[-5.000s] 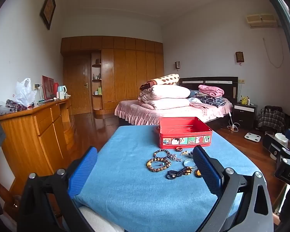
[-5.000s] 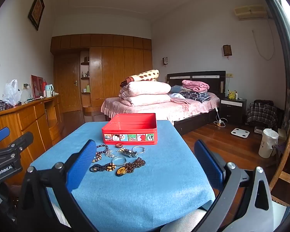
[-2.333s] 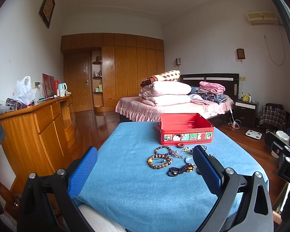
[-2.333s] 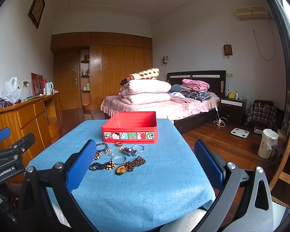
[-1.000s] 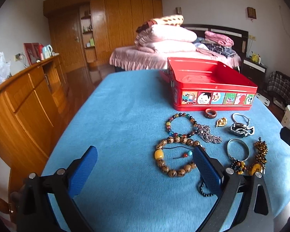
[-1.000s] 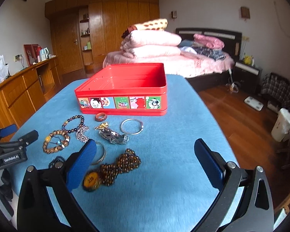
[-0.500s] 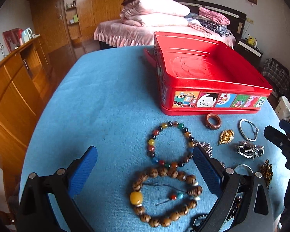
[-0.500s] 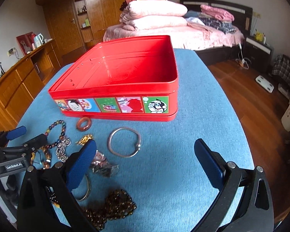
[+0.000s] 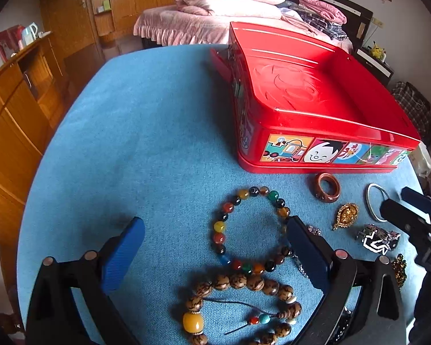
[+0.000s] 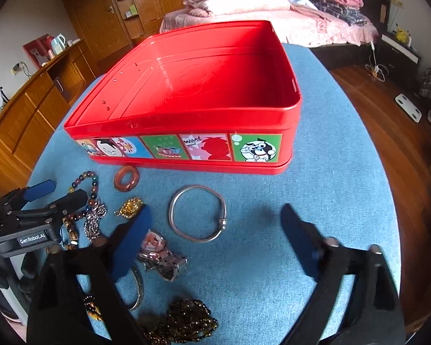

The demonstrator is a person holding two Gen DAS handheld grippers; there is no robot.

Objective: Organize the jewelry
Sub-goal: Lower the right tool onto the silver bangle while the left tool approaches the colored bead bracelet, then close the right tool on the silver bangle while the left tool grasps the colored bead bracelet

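An open, empty red tin box stands on the blue tablecloth. In front of it lie a multicoloured bead bracelet, a brown bead bracelet, a brown ring, a gold pendant, a silver bangle, a metal clasp piece and dark bead strands. My left gripper is open, low over the multicoloured bracelet. My right gripper is open, low over the silver bangle.
The blue table is round, its edge close on the left and right. A wooden sideboard stands to the left. A bed with folded bedding is behind the table. Each gripper shows in the other's view.
Both grippers have moved forward and down from well behind the table to just above the jewelry. Both stay open and empty. Nothing on the table has moved.
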